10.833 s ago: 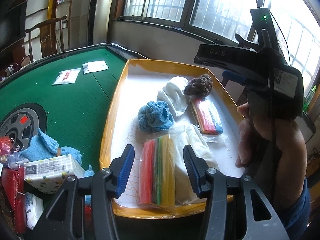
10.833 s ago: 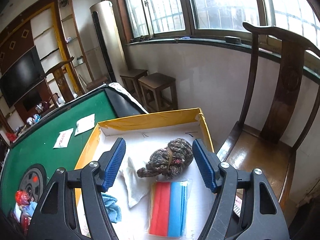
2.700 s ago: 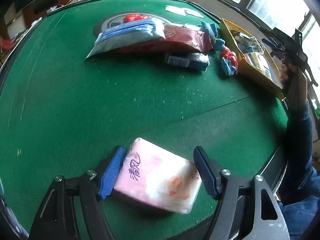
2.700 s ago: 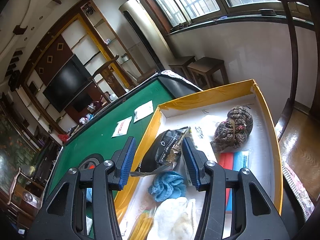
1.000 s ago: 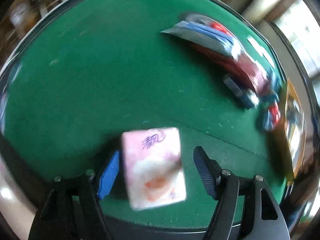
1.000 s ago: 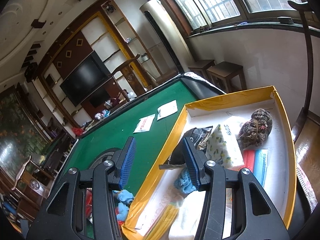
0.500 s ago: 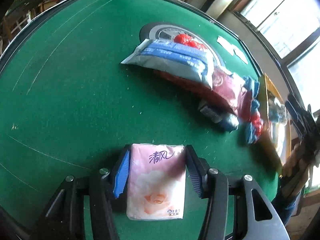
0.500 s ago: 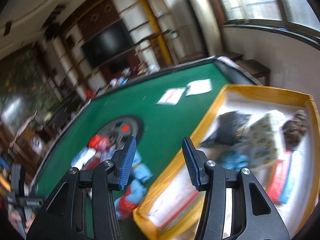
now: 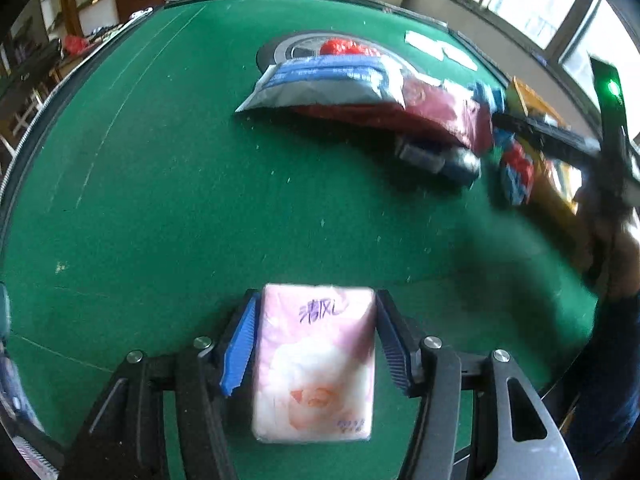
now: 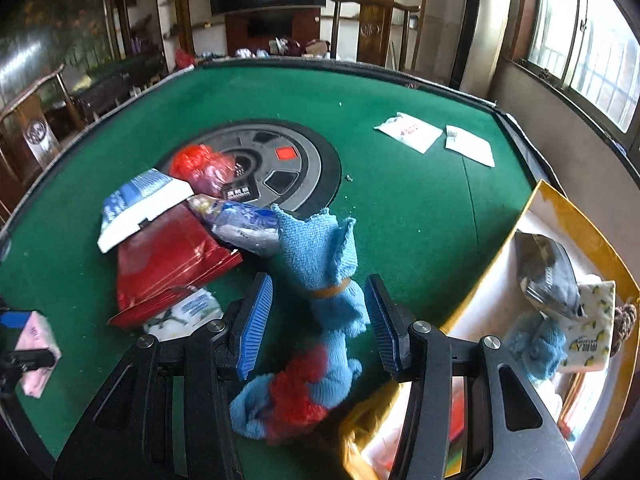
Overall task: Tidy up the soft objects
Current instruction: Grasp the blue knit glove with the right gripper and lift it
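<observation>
Several soft things already sit in the yellow box (image 10: 552, 216): a grey pouch, a lemon-print tissue pack, a blue cloth. The pink tissue pack (image 9: 316, 364) is clamped in the left hand-held gripper (image 9: 316, 344), whose jaws are easing open slightly, over the green worktop (image 9: 160, 184). The right hand-held gripper (image 10: 318, 320) hangs with jaws apart around a blue towel (image 10: 320, 256), not gripping. A pile of packets is left, so roughly halfway I'd guess.

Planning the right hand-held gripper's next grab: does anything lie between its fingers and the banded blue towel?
Nothing visible does. The right hand-held gripper hangs open over the rubber-banded blue terry towel on the green felt table, gap clear.
</observation>
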A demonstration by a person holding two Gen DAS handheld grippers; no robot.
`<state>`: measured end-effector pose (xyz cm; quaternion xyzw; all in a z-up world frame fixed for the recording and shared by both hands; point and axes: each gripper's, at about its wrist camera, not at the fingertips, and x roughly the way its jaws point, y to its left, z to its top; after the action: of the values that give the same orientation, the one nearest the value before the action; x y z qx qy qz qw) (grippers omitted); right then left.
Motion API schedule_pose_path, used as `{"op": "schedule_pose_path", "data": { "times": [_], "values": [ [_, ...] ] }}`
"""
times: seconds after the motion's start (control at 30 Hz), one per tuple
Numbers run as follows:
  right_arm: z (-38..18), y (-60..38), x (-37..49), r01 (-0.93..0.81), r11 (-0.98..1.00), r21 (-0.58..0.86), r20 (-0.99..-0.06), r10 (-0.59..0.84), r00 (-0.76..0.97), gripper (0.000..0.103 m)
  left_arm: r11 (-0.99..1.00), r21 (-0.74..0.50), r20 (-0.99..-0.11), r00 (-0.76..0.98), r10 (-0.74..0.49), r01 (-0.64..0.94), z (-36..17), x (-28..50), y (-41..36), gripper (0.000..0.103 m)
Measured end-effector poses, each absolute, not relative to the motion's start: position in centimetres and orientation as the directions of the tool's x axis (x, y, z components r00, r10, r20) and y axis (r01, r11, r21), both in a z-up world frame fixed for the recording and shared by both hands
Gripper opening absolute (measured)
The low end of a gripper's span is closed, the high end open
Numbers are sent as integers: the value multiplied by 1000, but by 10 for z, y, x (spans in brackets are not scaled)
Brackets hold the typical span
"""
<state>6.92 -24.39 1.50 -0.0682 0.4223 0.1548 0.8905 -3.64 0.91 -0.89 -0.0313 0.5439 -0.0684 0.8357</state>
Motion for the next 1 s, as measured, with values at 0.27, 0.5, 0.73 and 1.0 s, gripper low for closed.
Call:
{"op": "schedule_pose_path", "data": {
  "times": [0.27,0.5,0.73,1.0],
  "values": [
    [8,-243,69,-298,955,0,-763,193,617,22,985,-12,-888,451,-89,171,-15,-58,4,69],
    [33,-274,59,-263,951,163,-646,304,700,22,992,-62,-860,499,-109,110,-10,-51,7,53],
    [42,-292,57,-242,944,225,-608,330,722,22,979,-129,-806,559,-196,157,18,-38,-17,53],
    [56,-321,52,-194,938,286,-558,328,763,22,952,-122,-758,592,-272,280,52,-10,-88,53]
  ]
}}
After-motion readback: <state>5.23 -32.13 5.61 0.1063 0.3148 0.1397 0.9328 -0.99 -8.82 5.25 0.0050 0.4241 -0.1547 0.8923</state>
